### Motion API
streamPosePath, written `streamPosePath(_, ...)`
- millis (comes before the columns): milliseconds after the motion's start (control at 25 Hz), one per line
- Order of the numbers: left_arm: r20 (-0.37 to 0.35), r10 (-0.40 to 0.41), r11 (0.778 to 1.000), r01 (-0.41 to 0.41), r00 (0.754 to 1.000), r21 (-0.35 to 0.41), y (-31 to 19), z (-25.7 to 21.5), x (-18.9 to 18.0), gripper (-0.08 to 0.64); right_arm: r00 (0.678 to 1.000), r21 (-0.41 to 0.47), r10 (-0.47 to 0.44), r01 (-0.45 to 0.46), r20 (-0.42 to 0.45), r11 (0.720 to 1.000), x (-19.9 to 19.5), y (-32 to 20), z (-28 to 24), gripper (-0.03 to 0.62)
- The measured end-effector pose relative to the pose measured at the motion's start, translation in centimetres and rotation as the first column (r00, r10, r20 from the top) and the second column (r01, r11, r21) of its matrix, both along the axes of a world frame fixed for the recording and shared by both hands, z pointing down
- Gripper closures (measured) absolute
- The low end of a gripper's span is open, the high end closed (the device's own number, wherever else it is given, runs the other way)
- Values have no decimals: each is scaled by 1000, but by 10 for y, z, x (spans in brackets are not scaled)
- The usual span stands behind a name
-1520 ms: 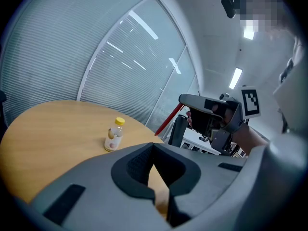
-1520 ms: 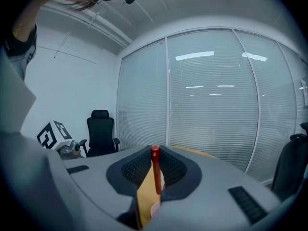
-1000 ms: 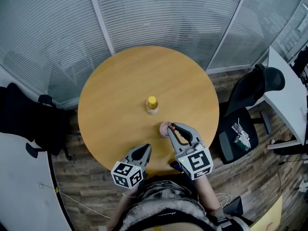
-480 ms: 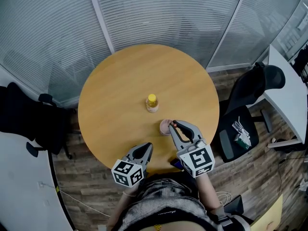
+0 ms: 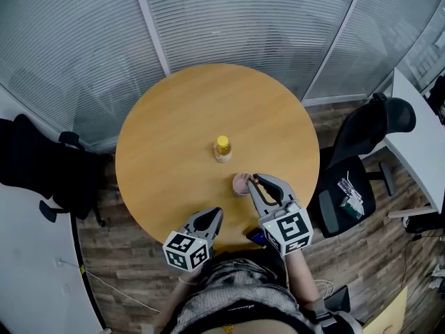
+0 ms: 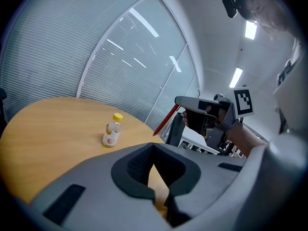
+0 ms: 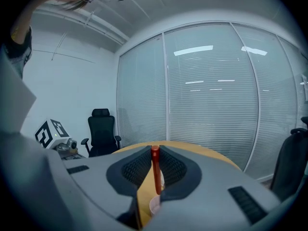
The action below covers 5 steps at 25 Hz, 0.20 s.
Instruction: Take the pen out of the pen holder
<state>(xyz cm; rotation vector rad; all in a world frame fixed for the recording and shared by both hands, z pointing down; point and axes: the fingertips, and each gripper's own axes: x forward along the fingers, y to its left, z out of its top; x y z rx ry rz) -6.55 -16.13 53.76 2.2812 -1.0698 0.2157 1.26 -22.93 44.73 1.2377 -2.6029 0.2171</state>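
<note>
Fingers (image 7: 137, 170) of the right gripper (image 5: 256, 181) closed on a red pen (image 7: 155, 170), gripped near its upper end; the pen's lower end meets the mouth of a pink cup (image 5: 240, 184) directly beneath the fingers, which stands on the round wooden surface (image 5: 174, 138). Fingers (image 6: 134, 165) of the left gripper (image 5: 214, 213) closed together, nothing between them, over the near edge of the surface, beside and behind the right gripper. A yellow-capped bottle (image 5: 222, 149) stands upright just beyond the cup, apart from both grippers
</note>
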Motion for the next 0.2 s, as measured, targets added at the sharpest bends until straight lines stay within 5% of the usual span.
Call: streamPosePath(200,0,-7,1000,7,1000,-5,1,2,-1,555,1000,-8,0,0,-15,1000,1,-2,6,532)
